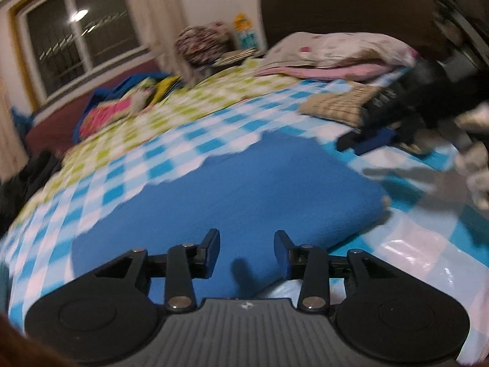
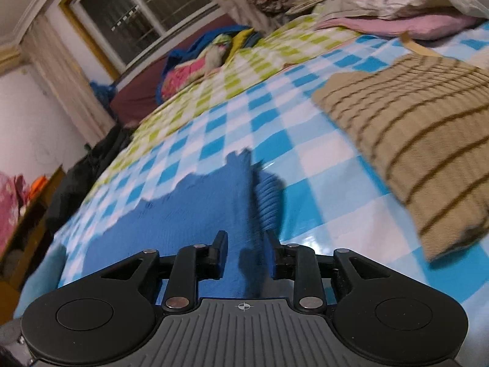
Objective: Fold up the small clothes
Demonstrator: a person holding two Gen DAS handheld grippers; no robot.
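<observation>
1. The blue garment is lying spread on the checked sheet of the bed, and it is serving as the landmark for everything below; its far edge is showing a scalloped outline against the checks
2. The left gripper is hovering low over the near edge of the blue garment with its jaws parted and nothing between them, so it is released
3. The right gripper is sitting over the right-hand side of the blue garment, where a ribbed cuff or hem is lying along the edge; its jaws are also standing apart, and although cloth is showing in the gap I am judging that it is not pinching it
4. In the left wrist view the right gripper is appearing beyond the right side of the blue garment, blurred, so its jaws are not readable there
5. A beige striped garment is lying flat on the sheet to the right of and beyond the blue garment, well apart from it; it is looking compact, possibly folded, though I cannot tell for sure
6. As a judgement, the blue garment's right edge in the left wrist view is looking thick and rounded, suggesting one fold is in place, while further folds are remaining
7. Pillows are lying far beyond the blue garment
</observation>
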